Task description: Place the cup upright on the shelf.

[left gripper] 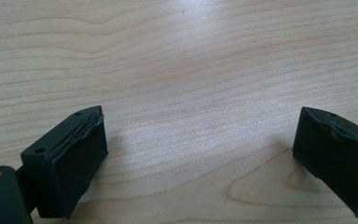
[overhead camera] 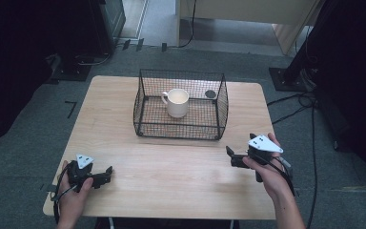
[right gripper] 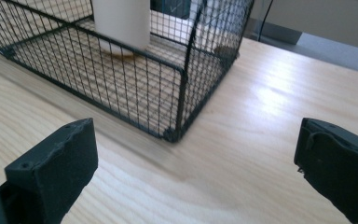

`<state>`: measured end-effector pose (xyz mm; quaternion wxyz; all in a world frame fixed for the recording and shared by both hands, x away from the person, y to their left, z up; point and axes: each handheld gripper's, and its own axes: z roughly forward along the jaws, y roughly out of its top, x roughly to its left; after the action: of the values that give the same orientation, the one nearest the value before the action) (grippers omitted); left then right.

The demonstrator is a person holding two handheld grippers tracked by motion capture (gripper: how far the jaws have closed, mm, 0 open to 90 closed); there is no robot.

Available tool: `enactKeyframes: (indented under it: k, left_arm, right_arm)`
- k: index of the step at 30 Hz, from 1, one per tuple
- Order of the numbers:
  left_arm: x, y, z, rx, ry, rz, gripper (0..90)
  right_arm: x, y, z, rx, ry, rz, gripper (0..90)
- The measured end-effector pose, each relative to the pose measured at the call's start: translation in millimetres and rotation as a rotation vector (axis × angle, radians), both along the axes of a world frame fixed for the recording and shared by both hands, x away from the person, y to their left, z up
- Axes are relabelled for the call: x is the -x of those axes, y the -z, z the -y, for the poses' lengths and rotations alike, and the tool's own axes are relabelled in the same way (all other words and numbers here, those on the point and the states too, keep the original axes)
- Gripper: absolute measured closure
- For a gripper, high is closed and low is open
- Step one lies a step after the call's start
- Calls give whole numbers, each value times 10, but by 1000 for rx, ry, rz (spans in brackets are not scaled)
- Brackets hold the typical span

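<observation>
High view: a white mug (overhead camera: 177, 102) is standing upright inside a black wire basket (overhead camera: 221, 107) at the far middle of the wooden bench (overhead camera: 171, 167). The left gripper (overhead camera: 106, 173) and right gripper (overhead camera: 229, 156) are resting near the front corners, well apart from the basket.

Left gripper view: its 2 fingers (left gripper: 70, 161) are gaping over bare wood.

Right gripper view: its fingers (right gripper: 58, 161) are spread wide, facing the basket's corner (right gripper: 173, 135); the mug (right gripper: 121, 23) is sitting behind the mesh.

Judging by this, nothing is being grasped yet; the reach is remaining
</observation>
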<state>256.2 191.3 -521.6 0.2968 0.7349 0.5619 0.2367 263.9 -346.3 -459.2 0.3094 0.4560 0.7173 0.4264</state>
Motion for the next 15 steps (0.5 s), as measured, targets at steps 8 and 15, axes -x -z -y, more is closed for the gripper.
enactKeyframes:
  k: [8,15]
  left_arm:
    - [0,0,0,0,1,0,34]
    - [0,-1,-1,-1,2,-1,34]
  right_arm:
    - [119,163,216,6,44,-15,0]
    - [216,284,415,-8,92,-34,0]
